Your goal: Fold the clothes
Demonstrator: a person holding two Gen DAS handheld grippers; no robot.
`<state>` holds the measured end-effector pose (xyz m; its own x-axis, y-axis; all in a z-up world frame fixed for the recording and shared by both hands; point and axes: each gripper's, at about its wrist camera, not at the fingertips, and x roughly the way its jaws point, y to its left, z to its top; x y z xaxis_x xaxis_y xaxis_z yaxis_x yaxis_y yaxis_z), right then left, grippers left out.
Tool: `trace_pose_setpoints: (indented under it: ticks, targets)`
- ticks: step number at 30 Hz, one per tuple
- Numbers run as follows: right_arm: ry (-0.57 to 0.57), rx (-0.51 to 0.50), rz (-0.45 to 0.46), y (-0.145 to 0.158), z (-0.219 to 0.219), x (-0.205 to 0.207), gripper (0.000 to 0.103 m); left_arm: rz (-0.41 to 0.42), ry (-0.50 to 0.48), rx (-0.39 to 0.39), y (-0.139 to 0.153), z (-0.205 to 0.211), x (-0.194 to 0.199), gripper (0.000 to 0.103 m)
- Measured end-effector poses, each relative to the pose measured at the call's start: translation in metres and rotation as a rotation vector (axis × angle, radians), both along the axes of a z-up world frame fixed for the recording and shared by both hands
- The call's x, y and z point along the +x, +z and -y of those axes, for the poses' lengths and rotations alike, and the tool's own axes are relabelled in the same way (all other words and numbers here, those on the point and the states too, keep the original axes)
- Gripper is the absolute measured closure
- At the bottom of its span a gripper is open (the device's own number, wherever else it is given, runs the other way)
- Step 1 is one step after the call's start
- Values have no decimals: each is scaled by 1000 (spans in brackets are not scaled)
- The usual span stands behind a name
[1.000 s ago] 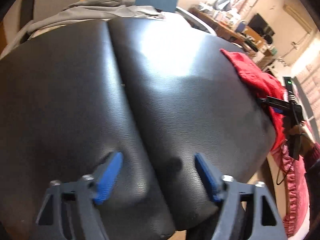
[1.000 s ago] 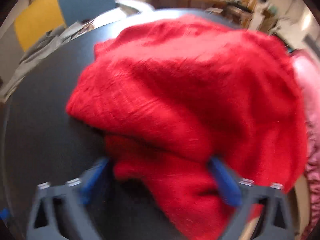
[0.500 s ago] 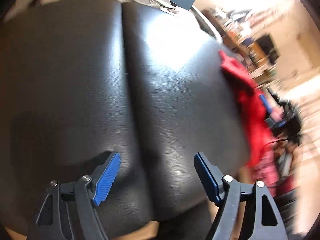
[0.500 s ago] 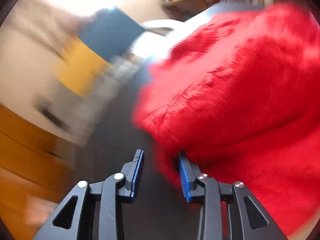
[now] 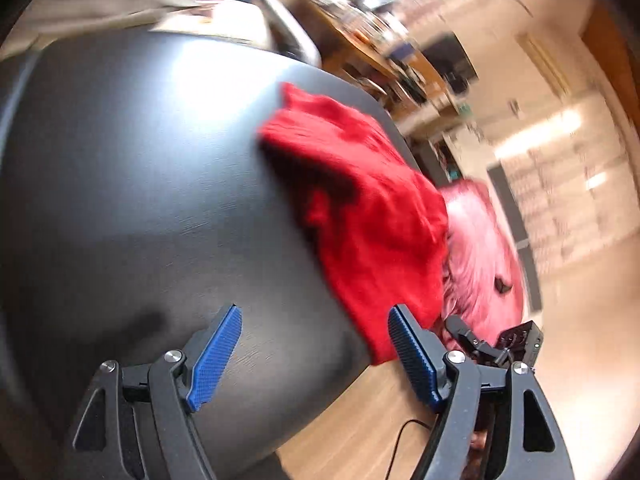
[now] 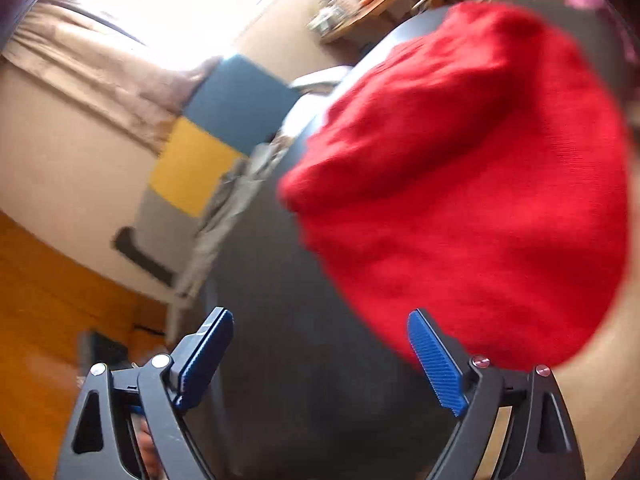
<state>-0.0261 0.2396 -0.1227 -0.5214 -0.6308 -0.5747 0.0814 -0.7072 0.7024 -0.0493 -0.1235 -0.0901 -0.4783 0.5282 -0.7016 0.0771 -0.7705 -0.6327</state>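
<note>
Over on the right half of the big black counter is where everything matters right now. That padded black top takes up most of both views, and its left and near parts are bare. The red sweater sits bunched in a lump on the far-right side, with one end drooping off the right edge of the counter; its long axis seems to run from far-left to near-right, though the blur makes that a bit of a guess.

Left gripper has its jaws spread with nothing between them, and the sweater's near end lies just up and right of its right pad.

Right gripper looks closer to me: its jaws are opening, nothing between them, and the red knit is right beside the right pad. So I'd bet the next grab goes rightward, right hand first.
</note>
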Motion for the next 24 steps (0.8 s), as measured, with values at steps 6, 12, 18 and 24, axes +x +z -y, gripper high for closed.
trace_pose_setpoints:
  ticks: [6, 12, 18, 24]
  targets:
    - [-357, -12, 8, 3, -106, 26, 0, -90, -130, -143, 17, -80, -73, 26]
    - [-462, 91, -51, 11, -143, 17, 0, -38, -201, -324, -17, -121, -131, 26]
    - [-424, 183, -99, 20, -133, -59, 1, 72, -172, -400, -63, -123, -153, 27]
    - [-342, 120, 9, -21, -130, -118, 30, 54, -216, -477, -59, -129, -144, 27]
